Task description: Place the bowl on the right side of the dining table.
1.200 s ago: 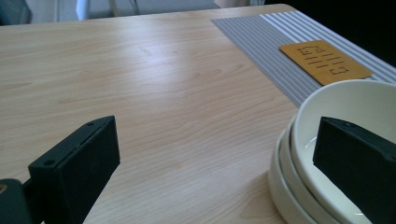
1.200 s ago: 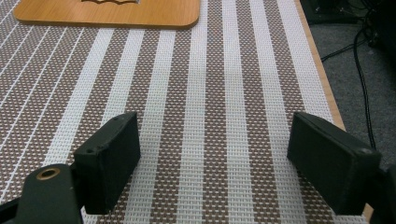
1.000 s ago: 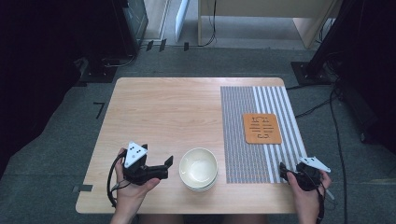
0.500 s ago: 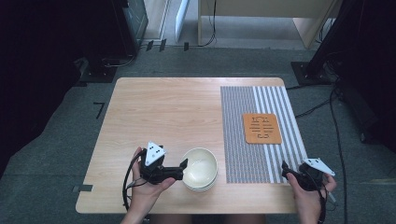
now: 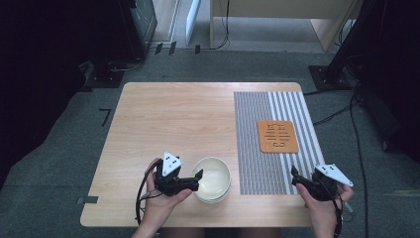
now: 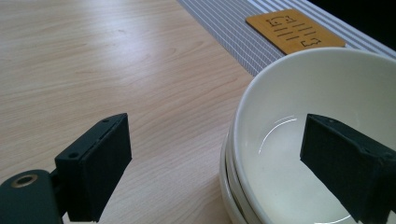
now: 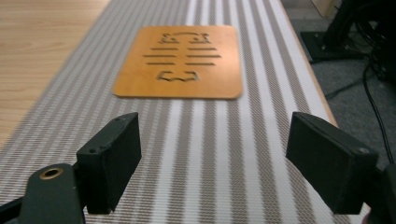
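Note:
A stack of white bowls [image 5: 214,178] stands near the table's front edge, left of the striped mat. My left gripper [image 5: 197,179] reaches in from the left and straddles the top bowl's near rim [image 6: 243,121]. One jaw is outside over the wood and the other inside the bowl. Its jaws have just been closing, and a gap still shows on both sides of the rim. My right gripper [image 5: 295,179] hovers open over the mat's front right part. It faces the orange wooden coaster [image 7: 180,62] with nothing between its jaws.
The grey-and-white striped mat [image 5: 252,148] covers the right part of the wooden table [image 5: 173,124], with the coaster [image 5: 278,136] lying on it. Dark stands and cables sit on the floor around the table.
My left gripper has moved right, from beside the bowls to over the top bowl's rim, and its jaws have narrowed a little. The right gripper has barely shifted.

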Demonstrator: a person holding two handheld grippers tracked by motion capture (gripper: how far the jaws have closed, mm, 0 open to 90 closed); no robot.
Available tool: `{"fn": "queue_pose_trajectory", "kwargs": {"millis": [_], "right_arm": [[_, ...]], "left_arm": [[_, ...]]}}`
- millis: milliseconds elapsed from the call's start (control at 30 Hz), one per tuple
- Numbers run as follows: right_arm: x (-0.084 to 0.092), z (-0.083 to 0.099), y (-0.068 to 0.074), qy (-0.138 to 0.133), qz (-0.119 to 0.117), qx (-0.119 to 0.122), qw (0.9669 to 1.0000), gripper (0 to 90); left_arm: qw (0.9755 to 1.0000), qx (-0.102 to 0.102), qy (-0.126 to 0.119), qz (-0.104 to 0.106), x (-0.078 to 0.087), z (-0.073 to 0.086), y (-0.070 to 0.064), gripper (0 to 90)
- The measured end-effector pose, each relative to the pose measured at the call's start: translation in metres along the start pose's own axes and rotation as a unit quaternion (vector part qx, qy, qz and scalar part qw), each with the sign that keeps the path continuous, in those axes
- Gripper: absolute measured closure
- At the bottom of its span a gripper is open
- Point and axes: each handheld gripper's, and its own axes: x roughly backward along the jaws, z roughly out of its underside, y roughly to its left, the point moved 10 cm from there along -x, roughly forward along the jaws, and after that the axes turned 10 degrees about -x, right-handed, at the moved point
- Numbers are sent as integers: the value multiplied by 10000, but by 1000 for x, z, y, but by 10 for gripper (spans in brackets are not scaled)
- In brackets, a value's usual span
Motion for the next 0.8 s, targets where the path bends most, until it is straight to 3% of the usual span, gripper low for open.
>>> {"fn": "queue_pose_trajectory", "kwargs": {"millis": [133,167,233,267,500,533,567,600,800], "right_arm": [[6,-6,23,-34,-171,125,9998,181],[7,-7,29,-54,-200,146,9997,185],[13,-13,42,-139,-323,153,9993,193],[13,-13,42,-139,-323,153,9993,193],[25,-22,71,-282,-531,204,9980,239],[28,-21,80,-248,-612,258,9975,256],[28,-21,80,-248,-612,258,9975,256],[31,-22,89,-279,-722,236,9967,284],[34,-21,113,-202,-1031,197,9943,370]], "left_arm": [[9999,-68,71,-108,-3,4,0,174],[9999,-92,36,-96,-2,4,-1,252],[9999,-138,55,55,-2,5,-5,332],[9999,-138,55,55,-2,5,-5,359],[9994,-323,76,-8,-4,7,-7,456],[9993,-374,76,-38,-4,8,-7,525],[9991,-404,86,-63,-4,8,-7,525],[9990,-433,124,-19,-5,9,-10,571],[9990,-407,162,-49,-8,7,-13,650]]}}
